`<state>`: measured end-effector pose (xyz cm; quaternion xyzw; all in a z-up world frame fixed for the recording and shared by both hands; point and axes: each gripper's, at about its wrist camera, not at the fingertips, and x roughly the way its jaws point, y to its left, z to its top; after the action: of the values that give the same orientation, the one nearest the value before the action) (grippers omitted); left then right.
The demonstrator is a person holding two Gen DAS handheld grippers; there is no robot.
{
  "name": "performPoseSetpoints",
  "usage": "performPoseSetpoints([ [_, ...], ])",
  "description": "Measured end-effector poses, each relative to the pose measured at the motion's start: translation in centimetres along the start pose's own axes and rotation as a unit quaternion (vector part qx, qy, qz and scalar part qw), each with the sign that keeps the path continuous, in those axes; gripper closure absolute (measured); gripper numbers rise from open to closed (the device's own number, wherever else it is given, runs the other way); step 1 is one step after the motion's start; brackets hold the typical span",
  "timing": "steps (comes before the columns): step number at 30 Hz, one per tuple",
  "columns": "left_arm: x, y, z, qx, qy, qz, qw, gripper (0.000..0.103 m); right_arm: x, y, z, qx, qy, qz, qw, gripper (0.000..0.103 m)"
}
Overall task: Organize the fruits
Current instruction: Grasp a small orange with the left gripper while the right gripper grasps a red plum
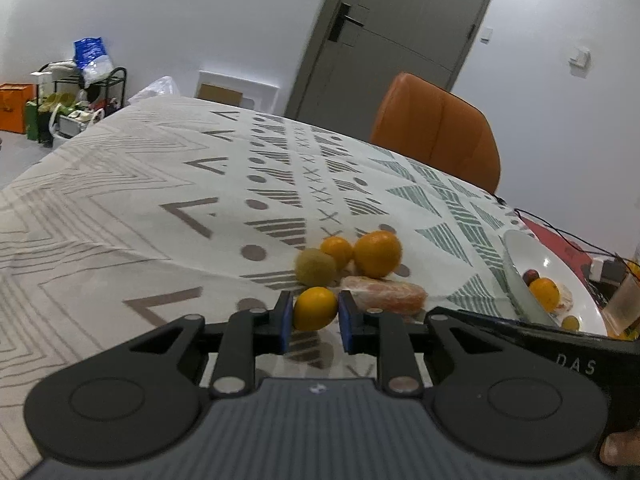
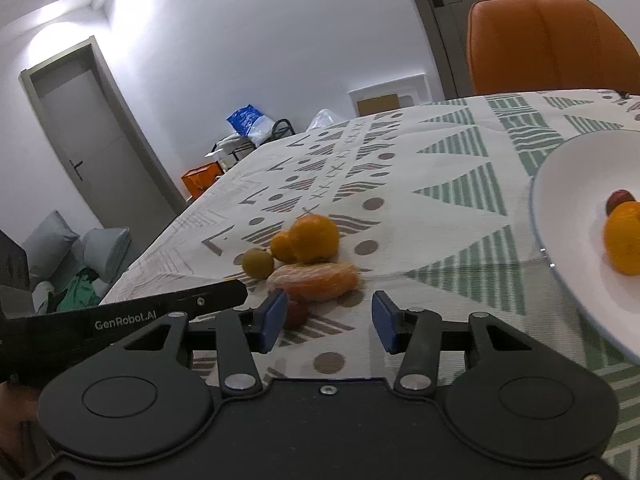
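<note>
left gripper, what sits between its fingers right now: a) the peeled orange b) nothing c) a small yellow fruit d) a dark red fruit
c: in the left wrist view the left gripper has its blue pads on either side of a small yellow fruit, while the peeled orange lies just beyond on the tablecloth.

Between my left hand-held gripper's [image 1: 314, 316] blue pads [image 1: 285, 322]: yellow fruit [image 1: 315, 307]. Beyond: orange fruits [image 1: 377, 253]; green-and-grey geometric tablecloth [image 1: 160, 184]; white plate [image 2: 568, 200].
</note>
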<state>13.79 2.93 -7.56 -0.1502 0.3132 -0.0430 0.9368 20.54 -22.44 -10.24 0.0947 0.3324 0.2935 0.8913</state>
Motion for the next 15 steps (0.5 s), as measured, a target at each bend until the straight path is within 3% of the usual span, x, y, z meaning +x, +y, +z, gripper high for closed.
performPoseSetpoints([
  [9, -1.3, 1.7, 0.4, -0.015, -0.011, 0.013, 0.9998, 0.081, 1.3, 2.2, -0.2, -0.02, 0.01, 0.009, 1.0, 0.056],
  [11, -1.6, 2.0, 0.3, -0.017, -0.012, 0.013, 0.9997, 0.081, 1.8, 2.7, -0.3, -0.028, 0.013, 0.006, 0.999, 0.062],
  [12, -1.8, 2.1, 0.3, -0.019, -0.012, 0.014, 0.9996, 0.081, 2.1, 3.0, -0.4, -0.036, 0.016, 0.003, 0.999, 0.075],
  [13, -1.9, 2.1, 0.4, -0.02, -0.013, 0.014, 0.9996, 0.081, 2.4, 3.2, -0.5, -0.039, 0.021, 0.001, 0.999, 0.081],
  [15, -2.2, 2.1, 0.5, -0.017, -0.016, 0.015, 0.9996, 0.081, 2.2, 3.3, -0.5, -0.037, 0.019, 0.007, 0.999, 0.081],
])
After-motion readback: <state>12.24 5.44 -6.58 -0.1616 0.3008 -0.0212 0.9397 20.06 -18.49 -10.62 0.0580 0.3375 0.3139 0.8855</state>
